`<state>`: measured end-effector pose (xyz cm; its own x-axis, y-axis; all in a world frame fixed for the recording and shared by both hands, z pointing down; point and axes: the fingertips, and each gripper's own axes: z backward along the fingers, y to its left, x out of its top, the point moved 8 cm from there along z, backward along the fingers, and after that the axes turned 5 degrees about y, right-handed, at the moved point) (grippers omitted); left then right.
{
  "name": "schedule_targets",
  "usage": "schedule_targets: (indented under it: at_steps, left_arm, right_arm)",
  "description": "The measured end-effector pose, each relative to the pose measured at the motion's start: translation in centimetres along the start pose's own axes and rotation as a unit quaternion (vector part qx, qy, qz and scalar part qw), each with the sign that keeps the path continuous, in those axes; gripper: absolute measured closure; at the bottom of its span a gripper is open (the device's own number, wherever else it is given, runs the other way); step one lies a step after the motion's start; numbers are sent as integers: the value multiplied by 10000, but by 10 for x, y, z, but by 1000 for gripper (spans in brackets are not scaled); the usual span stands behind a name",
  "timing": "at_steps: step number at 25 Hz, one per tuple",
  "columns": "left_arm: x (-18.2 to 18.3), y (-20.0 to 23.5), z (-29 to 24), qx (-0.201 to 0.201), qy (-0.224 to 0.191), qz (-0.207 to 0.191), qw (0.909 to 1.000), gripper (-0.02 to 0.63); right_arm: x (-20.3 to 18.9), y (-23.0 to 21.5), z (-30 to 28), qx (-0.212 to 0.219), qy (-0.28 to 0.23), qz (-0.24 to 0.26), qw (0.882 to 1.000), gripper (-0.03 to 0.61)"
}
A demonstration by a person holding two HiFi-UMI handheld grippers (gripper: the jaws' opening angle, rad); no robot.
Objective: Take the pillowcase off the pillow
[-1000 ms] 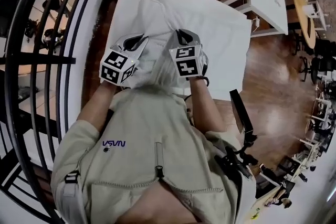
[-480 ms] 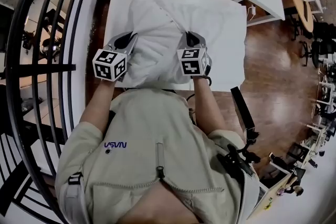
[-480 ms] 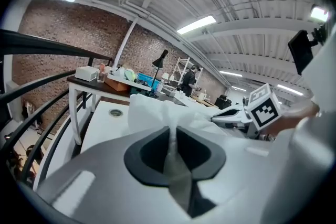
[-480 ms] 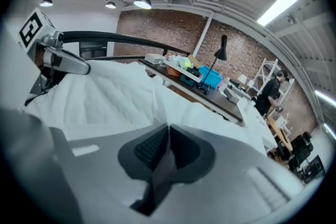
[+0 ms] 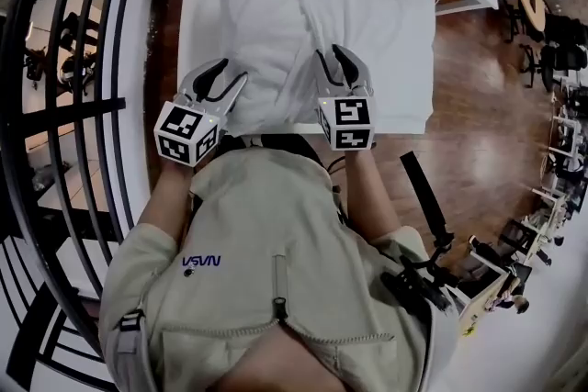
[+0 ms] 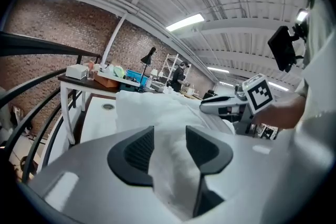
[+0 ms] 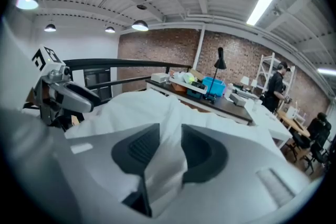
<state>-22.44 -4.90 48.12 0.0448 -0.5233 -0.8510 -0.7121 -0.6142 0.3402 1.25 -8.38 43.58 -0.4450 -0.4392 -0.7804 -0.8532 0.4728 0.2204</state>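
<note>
Having just eased left gripper and right gripper half open round pillowcase, pinch seemingly soft, light fabric at near hem.

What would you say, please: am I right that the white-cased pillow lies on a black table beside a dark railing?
Not quite: the table is white, not black, as the head view shows. The rest stands: the white-cased pillow lies on it, beside the dark railing.
</note>
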Motion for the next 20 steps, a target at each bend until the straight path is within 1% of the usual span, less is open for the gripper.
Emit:
schedule_targets:
  at_steps: [4,7,10,12,13,14,16,18,20]
  left_arm:
    - [-22,-24,13,-36,328,-9,9995,418]
    - [-34,-39,17,131,473,6,9988,413]
    - [-47,-56,2,286,625,33,9976,371]
    - [-60,-58,-9,402,742,0,9964,360]
    - [-66,-56,-11,503,794,-20,9956,376]
    - [-70,-52,-11,625,833,-38,9946,425]
    - [-70,-45,-5,857,858,-57,9926,496]
    - [-65,-43,0,1062,773,-79,9913,550]
    - [-56,-43,3,1209,571,-44,9910,579]
  right_arm:
    - [-5,20,18,116,-166,190,9996,459]
    - [-12,24,26,319,-321,120,9989,459]
    - [-23,19,40,471,-466,82,9978,459]
    - [-32,20,49,559,-594,19,9967,459]
    - [-36,25,53,648,-660,-14,9957,459]
    - [-40,32,57,771,-714,-33,9945,459]
    - [-51,52,63,1067,-755,-40,9914,459]
    - [-66,73,65,1323,-689,-17,9888,459]
    - [-77,88,61,1475,-560,22,9875,459]
